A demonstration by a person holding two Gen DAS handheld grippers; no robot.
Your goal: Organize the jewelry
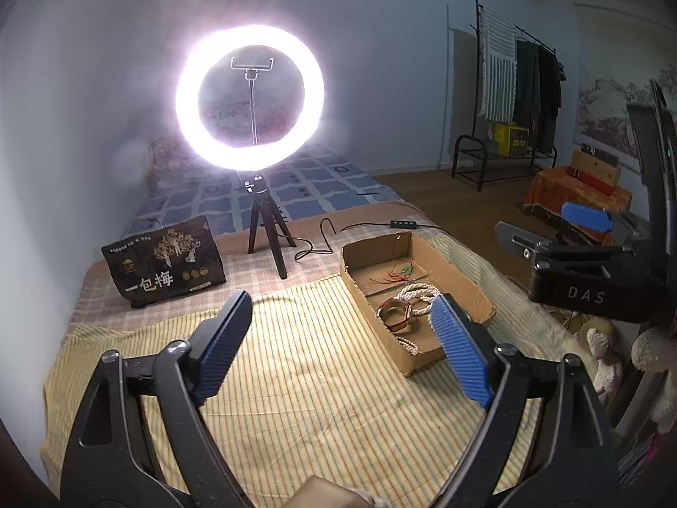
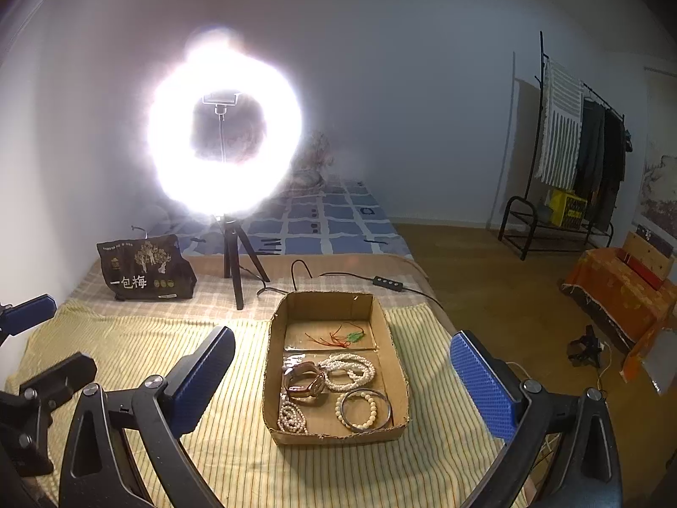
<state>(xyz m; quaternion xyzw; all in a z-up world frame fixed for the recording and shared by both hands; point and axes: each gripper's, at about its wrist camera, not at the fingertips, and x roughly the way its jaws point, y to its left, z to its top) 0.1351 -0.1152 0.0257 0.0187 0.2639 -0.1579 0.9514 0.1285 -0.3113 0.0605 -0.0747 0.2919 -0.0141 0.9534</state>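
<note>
Both grippers spread wide and empty: left gripper (image 1: 340, 338) over the striped cloth (image 1: 296, 381) just left of the cardboard tray (image 2: 400, 381), right gripper (image 2: 342, 374) straddling the tray from above, pads clear of it. Tray's near compartment holds a watch (image 2: 305, 383), pearl strand (image 2: 351, 370), small bead bunch (image 2: 292, 419) and a beaded bracelet inside a metal bangle (image 2: 383, 421); far compartment has a red cord with what looks like a green pendant (image 2: 354, 337). Ring light (image 1: 249, 95) on its tripod glares behind, washing out detail there.

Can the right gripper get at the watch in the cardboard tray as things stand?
Probably yes. The right gripper is open and empty, the cardboard tray has no lid, and the watch lies on top, though it touches the pearl necklace.
</note>
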